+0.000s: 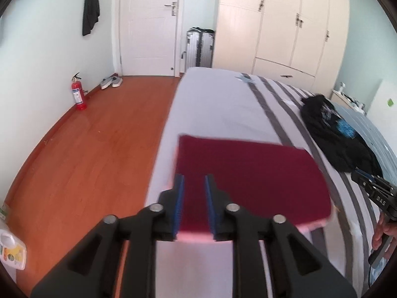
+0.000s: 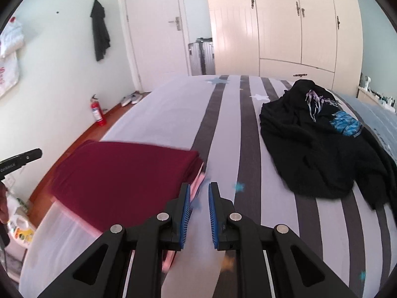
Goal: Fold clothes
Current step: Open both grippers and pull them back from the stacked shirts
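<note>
Maroon folded garment lies flat on the bed, near the bed's floor-side edge, stacked on a pink folded piece whose edge pokes out underneath. Left gripper hovers over the near edge of the maroon garment; its blue-padded fingers are spread, maroon and pink cloth visible in the gap, nothing pinched. Cannot tell whether the fingertips touch the cloth. Right gripper sits just beside the maroon garment's right corner, over the striped bed sheet; its fingers are spread too, only sheet and a sliver of pink between them. Left finger of the right gripper overlaps the pink edge in view; contact unclear.

Black clothes pile lies crumpled on the bed, well apart from the maroon garment, toward the wardrobe side, with blue and white print showing on top. Motion blur smears the maroon garment's edges and the sheet in both views.

In the left wrist view the right gripper appears at the right frame edge, cut off, with part of a hand gripping it. In the right wrist view the left gripper shows only as a black tip at the left edge. Beyond the bed: fire extinguisher on the wooden floor against the wall, shoes by the white door, a silver suitcase between door and wardrobe, a dark garment hanging on the wall.
</note>
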`<state>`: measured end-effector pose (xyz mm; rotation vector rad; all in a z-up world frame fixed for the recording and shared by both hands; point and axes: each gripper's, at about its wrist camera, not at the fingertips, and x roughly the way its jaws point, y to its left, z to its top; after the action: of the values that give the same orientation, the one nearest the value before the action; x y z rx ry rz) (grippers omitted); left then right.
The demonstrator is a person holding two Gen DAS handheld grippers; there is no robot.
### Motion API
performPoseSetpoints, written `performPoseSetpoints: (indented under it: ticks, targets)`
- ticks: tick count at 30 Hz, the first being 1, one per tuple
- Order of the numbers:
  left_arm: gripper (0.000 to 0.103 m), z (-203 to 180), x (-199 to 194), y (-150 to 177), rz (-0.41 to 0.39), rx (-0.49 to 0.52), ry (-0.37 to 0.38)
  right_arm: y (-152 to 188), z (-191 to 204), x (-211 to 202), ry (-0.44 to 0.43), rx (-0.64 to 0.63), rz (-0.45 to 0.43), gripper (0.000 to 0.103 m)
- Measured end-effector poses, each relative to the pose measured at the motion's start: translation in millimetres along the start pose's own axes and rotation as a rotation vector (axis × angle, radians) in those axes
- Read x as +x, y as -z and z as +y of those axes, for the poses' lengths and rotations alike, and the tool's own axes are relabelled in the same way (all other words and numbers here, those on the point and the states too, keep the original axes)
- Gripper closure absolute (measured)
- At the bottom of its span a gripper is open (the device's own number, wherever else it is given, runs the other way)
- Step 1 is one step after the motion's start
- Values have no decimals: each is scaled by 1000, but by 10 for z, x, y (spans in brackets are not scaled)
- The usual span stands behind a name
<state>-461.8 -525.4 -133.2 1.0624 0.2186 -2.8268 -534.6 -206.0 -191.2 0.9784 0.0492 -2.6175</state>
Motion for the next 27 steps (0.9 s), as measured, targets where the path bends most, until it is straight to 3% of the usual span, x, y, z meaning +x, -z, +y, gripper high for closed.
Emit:
performPoseSetpoints:
  ticks: [4,9,16,20,23,26,27]
  targets:
    - [60,-231,-426,318,13,-23,-12,255,-37,-481,-15,13,5,87]
    - [52,-589,-911,703,50,-43,-23,598,-82,-1052,-47,-1,34,77]
    - [38,-1126,-1736,1258,50,-154,-117,948,-172,-1743,-122,-44,40,71]
    - [24,-1427,-2158,1517,27,-208,-180,1115,-271,-2189,-181,-74,33,53]
    - [18,-1648,-2444,1681,8,-256,-193,1204,-341,-2483,-204,-96,14,40]
    - [4,-1855,-2658,1804,-4,-274,-201,1303,-398,-2744,-210,-122,0,33]
    - [1,-1931,-2715,1848,-10,-262,-202,1335,-415,-2800,-209,-125,0,25]
